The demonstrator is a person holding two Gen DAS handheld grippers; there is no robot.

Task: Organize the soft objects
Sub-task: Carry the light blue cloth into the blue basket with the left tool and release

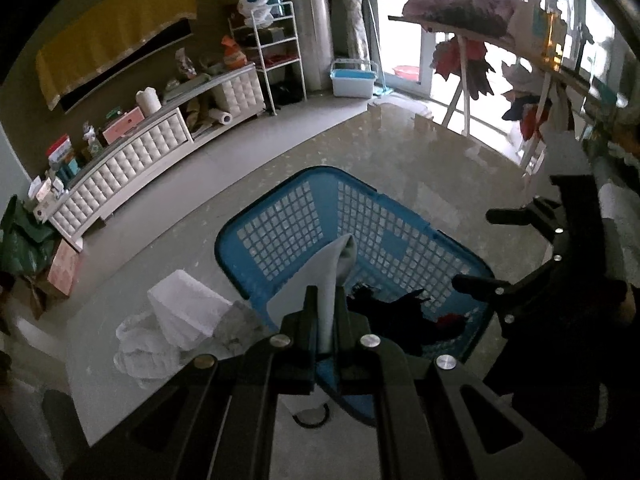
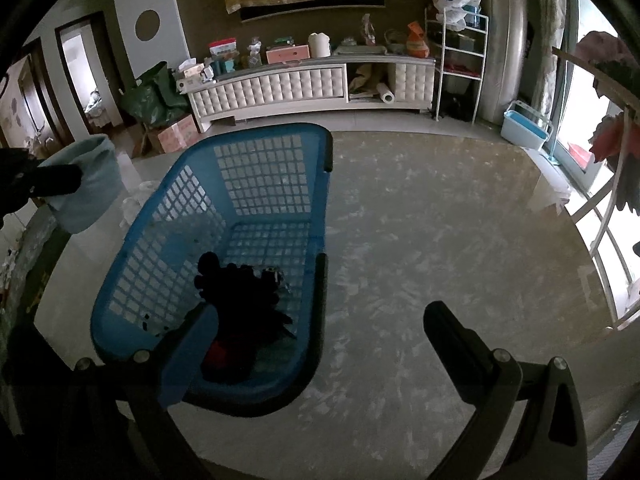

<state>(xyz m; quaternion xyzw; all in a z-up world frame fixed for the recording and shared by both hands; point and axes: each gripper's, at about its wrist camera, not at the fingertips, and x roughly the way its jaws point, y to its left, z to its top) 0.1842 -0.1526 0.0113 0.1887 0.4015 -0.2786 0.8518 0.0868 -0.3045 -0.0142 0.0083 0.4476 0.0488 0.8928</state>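
Step in hand: the left gripper (image 1: 325,312) carries a pale grey cloth (image 1: 334,276) above the near end of the blue basket (image 1: 280,216); by my reading this is the drop-in stage of sorting soft things into one container.
Left fingers: together, clamped on the cloth, which stands up between them in a narrow fold and also hangs below them.
Right gripper (image 2: 320,320): fingers wide apart, nothing between them; the left finger overlaps the basket's near rim in its own view, the right one is over bare table.
Where the cloth is: in the air, pinched, over the basket's near rim, not yet inside; seen from the right wrist it shows at the far left as a pale blue-grey bundle.
Already in the basket: a dark soft toy (image 2: 240,292) with a red patch, lying at the near end of the floor.
Next move calls for: bringing the cloth further over the basket's open floor, then parting the fingers so that it falls clear of the rim; the hanging tail could catch on the edge.
Basket: rigid plastic, rounded corners, walls and floor of square lattice holes, dark handles on the rim.
Cloth: thin, limp, matte, folds easily.
Table (image 2: 440,240): smooth, glossy, marbled beige.
Left on the table: a white crumpled bag (image 1: 140,344) and a white soft block (image 1: 184,304) beside the basket, perhaps next in turn.
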